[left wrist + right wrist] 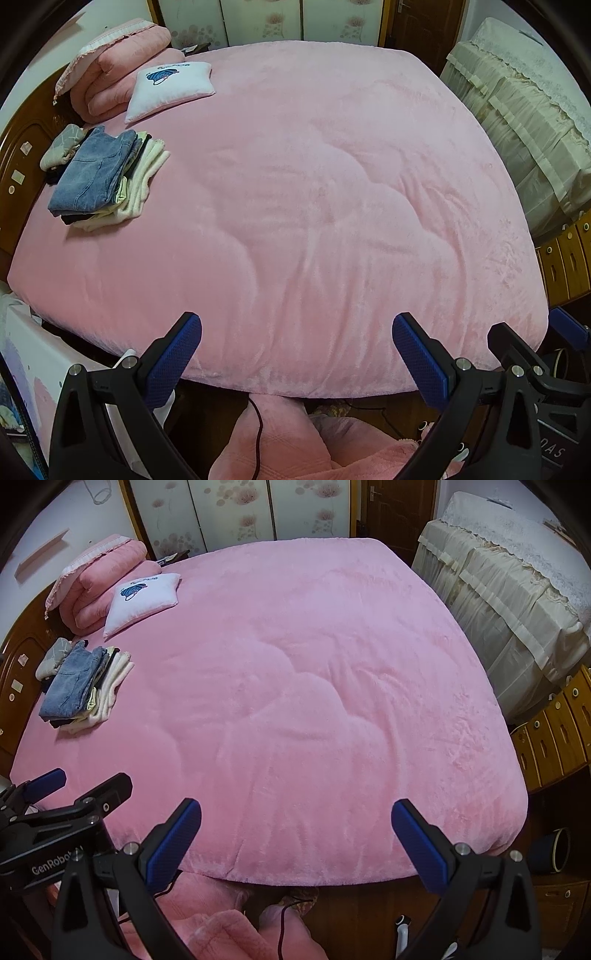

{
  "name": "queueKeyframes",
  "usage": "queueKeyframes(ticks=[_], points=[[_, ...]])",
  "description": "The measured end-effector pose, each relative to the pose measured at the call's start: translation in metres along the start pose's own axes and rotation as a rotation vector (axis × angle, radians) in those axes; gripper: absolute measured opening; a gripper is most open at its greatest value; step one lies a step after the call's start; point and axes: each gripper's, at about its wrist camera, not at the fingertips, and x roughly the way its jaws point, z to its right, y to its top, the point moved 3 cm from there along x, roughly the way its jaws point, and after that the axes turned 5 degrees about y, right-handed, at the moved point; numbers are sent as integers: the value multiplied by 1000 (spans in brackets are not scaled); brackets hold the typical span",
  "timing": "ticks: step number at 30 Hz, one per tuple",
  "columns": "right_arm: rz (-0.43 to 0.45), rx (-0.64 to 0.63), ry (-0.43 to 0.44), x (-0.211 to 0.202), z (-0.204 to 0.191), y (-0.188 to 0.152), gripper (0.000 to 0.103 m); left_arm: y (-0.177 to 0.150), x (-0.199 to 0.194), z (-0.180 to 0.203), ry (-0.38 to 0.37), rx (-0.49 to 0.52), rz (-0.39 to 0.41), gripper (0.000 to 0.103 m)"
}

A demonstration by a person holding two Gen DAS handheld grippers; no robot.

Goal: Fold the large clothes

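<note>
A stack of folded clothes (105,177) lies near the bed's left edge, close to the headboard corner, its long axis running from the head end toward the foot. Folded jeans (90,173) sit on top, with cream and dark pieces showing beneath on the inner side. Just beyond it, toward the headboard, lie a small grey patterned bundle (61,146), a white cushion (171,88) and a rolled pink quilt (118,70). The pink bedspread (314,206) covers the rest of the bed. Past the right edge stands furniture under a cream lace cover (517,122). The left gripper (295,354) and right gripper (295,838) hover over the foot edge, both spread wide and gripping nothing, well apart from the stack.
</note>
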Motion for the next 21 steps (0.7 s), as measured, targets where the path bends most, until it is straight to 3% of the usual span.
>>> queueKeyframes(ticks=[21], points=[[-9,9,-1,4,2,-3,103,2,3,2,10,18,-11,102]])
